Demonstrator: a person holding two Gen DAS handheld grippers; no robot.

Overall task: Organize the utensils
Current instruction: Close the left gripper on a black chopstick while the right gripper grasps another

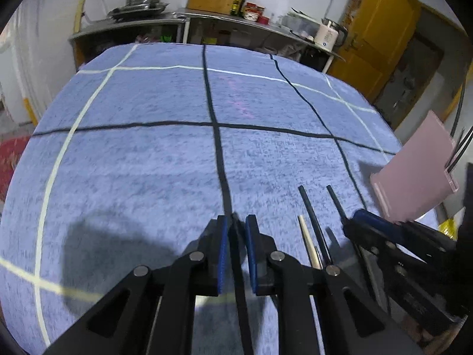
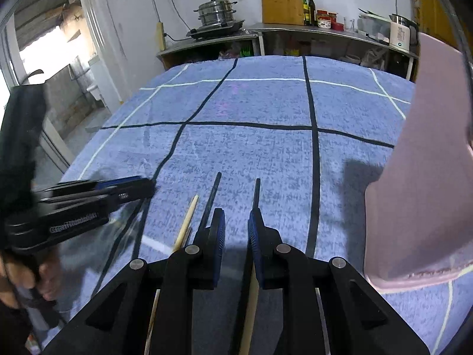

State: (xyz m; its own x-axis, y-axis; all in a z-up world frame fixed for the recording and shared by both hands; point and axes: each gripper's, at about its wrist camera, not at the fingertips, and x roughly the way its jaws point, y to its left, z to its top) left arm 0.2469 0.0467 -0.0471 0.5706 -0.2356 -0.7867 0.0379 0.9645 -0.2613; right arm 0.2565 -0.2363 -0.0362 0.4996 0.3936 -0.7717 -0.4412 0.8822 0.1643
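Note:
My left gripper (image 1: pixel 236 230) hovers over the blue cloth with its blue pads close together on a thin black chopstick (image 1: pixel 240 290) that runs back under the camera. To its right lie a pale wooden chopstick (image 1: pixel 309 242) and a black chopstick (image 1: pixel 313 222) on the cloth. My right gripper (image 2: pixel 236 233) stands open, with bare cloth between its pads. A second black chopstick (image 2: pixel 256 195) passes under its right finger, and the first black chopstick (image 2: pixel 211 198) and the wooden one (image 2: pixel 187 222) lie just left of it. The pink holder (image 2: pixel 419 177) stands to the right.
The blue cloth (image 1: pixel 133 162) with black and white lines covers the table. Thin black sticks (image 1: pixel 459 151) poke out of the pink holder (image 1: pixel 414 177). A person's hand (image 2: pixel 17 272) grips the left gripper's handle. Steel shelves with pots (image 2: pixel 217 11) stand beyond the table's far edge.

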